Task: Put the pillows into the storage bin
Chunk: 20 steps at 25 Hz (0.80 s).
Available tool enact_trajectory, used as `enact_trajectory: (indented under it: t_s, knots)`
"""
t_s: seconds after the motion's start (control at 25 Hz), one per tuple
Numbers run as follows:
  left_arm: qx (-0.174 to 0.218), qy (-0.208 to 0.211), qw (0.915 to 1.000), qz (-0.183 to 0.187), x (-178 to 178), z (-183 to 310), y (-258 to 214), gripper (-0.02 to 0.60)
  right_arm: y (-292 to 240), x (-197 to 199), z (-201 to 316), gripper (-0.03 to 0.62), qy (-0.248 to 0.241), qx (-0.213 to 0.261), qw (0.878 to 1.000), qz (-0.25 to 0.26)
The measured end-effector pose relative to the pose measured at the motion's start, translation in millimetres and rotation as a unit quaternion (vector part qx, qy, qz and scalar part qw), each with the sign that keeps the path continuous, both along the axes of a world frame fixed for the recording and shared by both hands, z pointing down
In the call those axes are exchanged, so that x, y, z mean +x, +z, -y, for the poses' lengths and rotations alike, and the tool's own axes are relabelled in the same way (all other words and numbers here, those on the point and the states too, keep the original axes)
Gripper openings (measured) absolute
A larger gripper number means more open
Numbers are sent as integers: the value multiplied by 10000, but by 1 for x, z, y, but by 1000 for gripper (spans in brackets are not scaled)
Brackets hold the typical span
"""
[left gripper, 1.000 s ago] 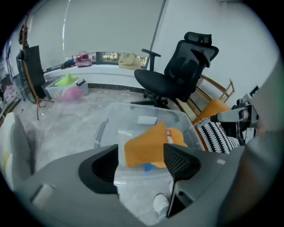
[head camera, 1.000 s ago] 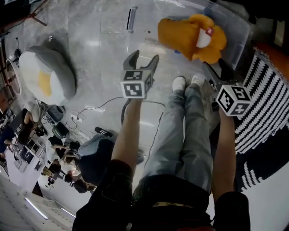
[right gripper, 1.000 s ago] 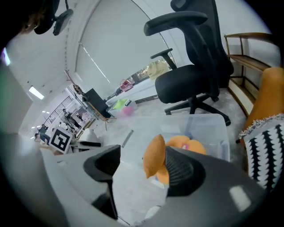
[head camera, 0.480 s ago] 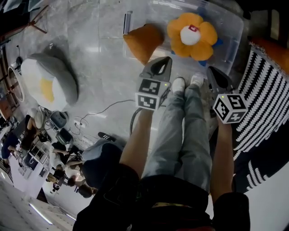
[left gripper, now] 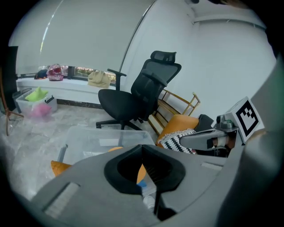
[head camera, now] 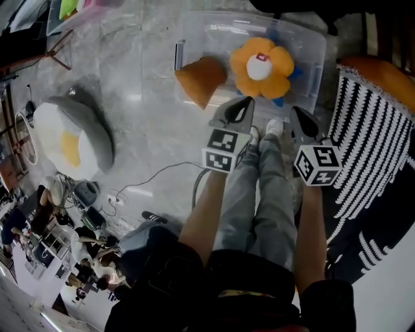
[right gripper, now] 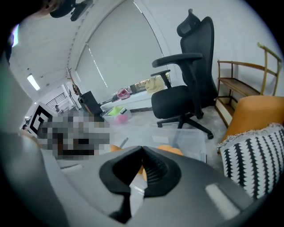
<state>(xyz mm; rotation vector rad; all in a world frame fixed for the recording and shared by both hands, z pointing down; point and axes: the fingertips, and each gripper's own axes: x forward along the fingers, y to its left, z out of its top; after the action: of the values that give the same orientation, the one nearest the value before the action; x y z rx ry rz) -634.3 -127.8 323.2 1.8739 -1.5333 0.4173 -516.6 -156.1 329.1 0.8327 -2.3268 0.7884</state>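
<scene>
A clear plastic storage bin (head camera: 305, 48) stands on the floor ahead of the person's feet. Inside it lies an orange flower pillow (head camera: 261, 67) with a white centre. An orange wedge pillow (head camera: 202, 78) rests at the bin's left end, one corner poking past the rim. A grey and white egg pillow (head camera: 70, 139) lies on the floor far to the left. My left gripper (head camera: 245, 102) and right gripper (head camera: 296, 111) hover short of the bin, both shut and empty. The left gripper view shows the bin (left gripper: 88, 138) beyond touching jaws, and so does the right gripper view.
A black office chair (left gripper: 137, 95) stands behind the bin. To the right is an orange seat with a black-and-white patterned cushion (head camera: 369, 130). A cable (head camera: 162, 170) runs over the marble floor. A small clear box (head camera: 78, 10) with coloured things sits at the far left.
One second ago both jaws stood open and the orange pillows were bunched at the bin's edge. Now the pillows lie apart in the bin, both grippers are shut and pulled back.
</scene>
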Motion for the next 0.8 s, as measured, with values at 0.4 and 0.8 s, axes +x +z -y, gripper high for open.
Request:
enact_trajectory:
  t_s: [0.4, 0.8]
  knots:
    - [711, 57, 9966, 402, 22, 13, -100, 11, -92, 38, 9, 3, 918, 588, 9940, 102]
    - [1381, 618, 9882, 247, 106, 58, -202, 11, -203, 124, 48, 3, 1924, 1401, 9708, 287]
